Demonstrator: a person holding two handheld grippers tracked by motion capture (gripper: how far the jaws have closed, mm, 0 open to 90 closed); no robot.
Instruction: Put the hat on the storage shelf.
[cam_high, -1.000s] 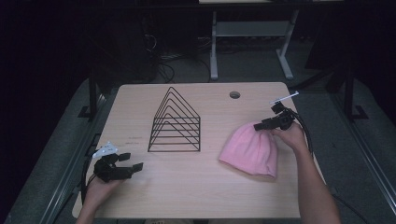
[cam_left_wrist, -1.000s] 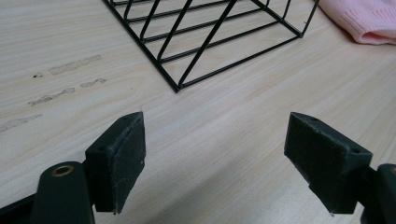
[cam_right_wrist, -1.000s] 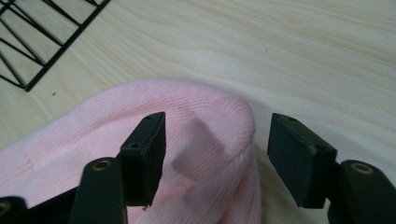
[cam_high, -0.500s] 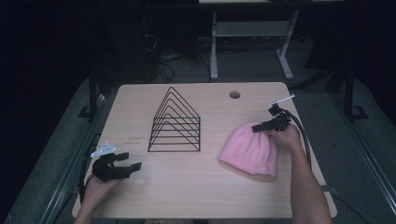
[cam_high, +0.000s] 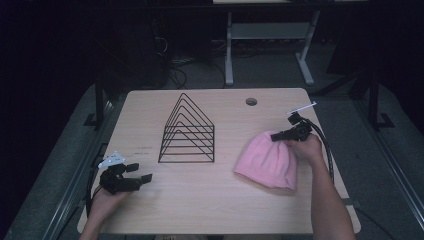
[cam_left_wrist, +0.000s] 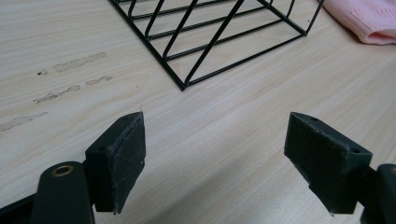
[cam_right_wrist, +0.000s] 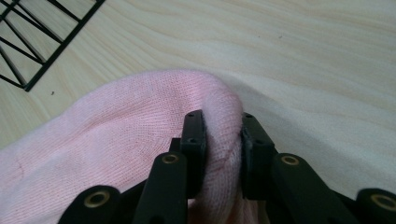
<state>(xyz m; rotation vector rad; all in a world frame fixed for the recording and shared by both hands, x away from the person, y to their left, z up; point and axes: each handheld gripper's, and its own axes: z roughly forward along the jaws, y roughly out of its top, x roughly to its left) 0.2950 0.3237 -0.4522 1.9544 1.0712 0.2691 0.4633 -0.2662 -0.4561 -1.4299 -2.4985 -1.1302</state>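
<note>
A pale wooden bench (cam_high: 210, 210) is carrying a black wire rack (cam_high: 187, 131) of nested triangular frames, which is standing near the middle, a little toward the left edge, and a pink knitted hat (cam_high: 267, 160) is lying flat toward the right edge. The right hand-held gripper (cam_high: 279, 135) is resting at the hat's far end, and in the right gripper view its two black jaws are pinching a raised fold of the pink knit (cam_right_wrist: 140, 140) between them, with only the thickness of the cloth keeping them apart. The person's right hand (cam_high: 306, 147) is wrapping the gripper's body, its cable curving back along the bench's right edge. The left hand-held gripper (cam_high: 140, 173) is sitting near the bench's front left corner, well apart from the rack, with its jaws spread wide and nothing between them; the left gripper view is showing bare wood in the gap and the rack's near corner (cam_left_wrist: 184, 84) beyond. Whether this gripper is touching the bench top or hovering just over it is hard to tell from above. A small round hole (cam_high: 251, 101) is showing near the far edge.
</note>
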